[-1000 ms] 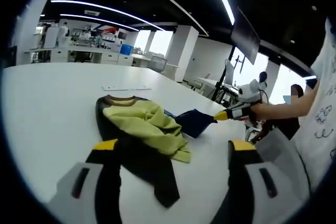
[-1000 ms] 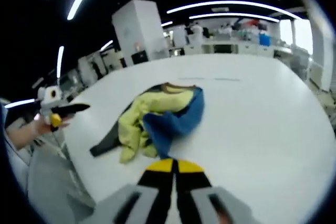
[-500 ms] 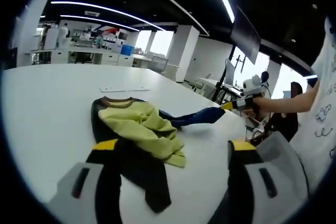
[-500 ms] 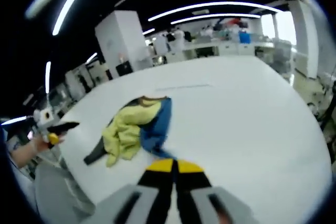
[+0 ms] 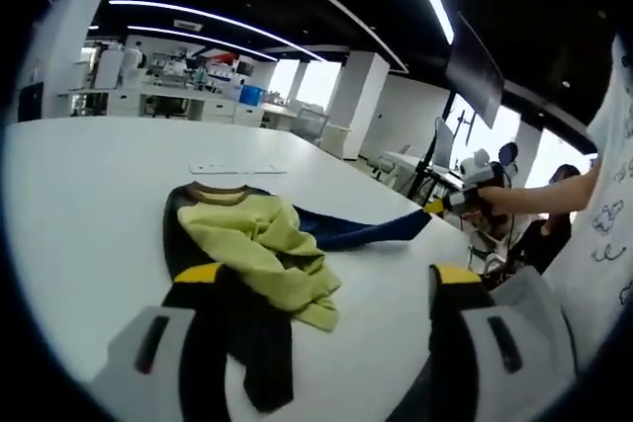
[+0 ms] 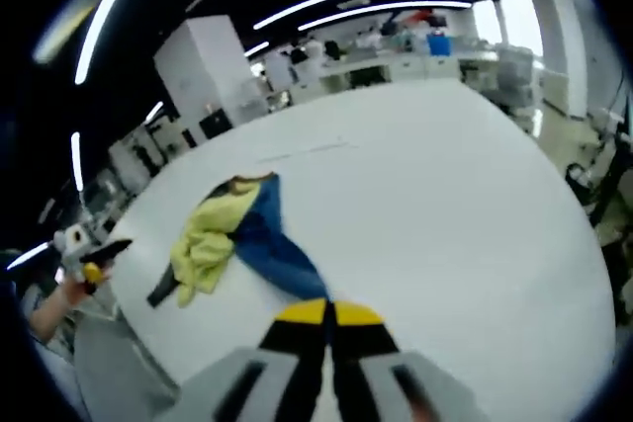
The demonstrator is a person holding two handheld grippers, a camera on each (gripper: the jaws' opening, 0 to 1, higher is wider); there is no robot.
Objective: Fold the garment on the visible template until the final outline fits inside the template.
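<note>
A crumpled garment (image 5: 259, 244) of yellow-green, dark and blue cloth lies on the white table (image 5: 89, 195); in the right gripper view the garment (image 6: 203, 239) sits left of centre. Its blue sleeve (image 5: 358, 232) is drawn out straight to the right. My right gripper (image 6: 327, 311) is shut on the end of that blue sleeve (image 6: 282, 259); the right gripper (image 5: 438, 207) enters the left gripper view from the right. My left gripper (image 5: 326, 279) stands open over the garment's near edge, nothing between its jaws. A hand holds the left gripper (image 6: 99, 256) at the table's side.
Thin template marks (image 5: 237, 167) run across the table just beyond the garment's collar; the marks (image 6: 307, 150) also lie past it in the right gripper view. A person's arm (image 5: 539, 197) and white shirt stand at the right. Desks and pillars fill the background.
My right gripper has pulled back and away with the blue sleeve, stretching it out straight from the bundle. The left gripper stays open in about the same spot.
</note>
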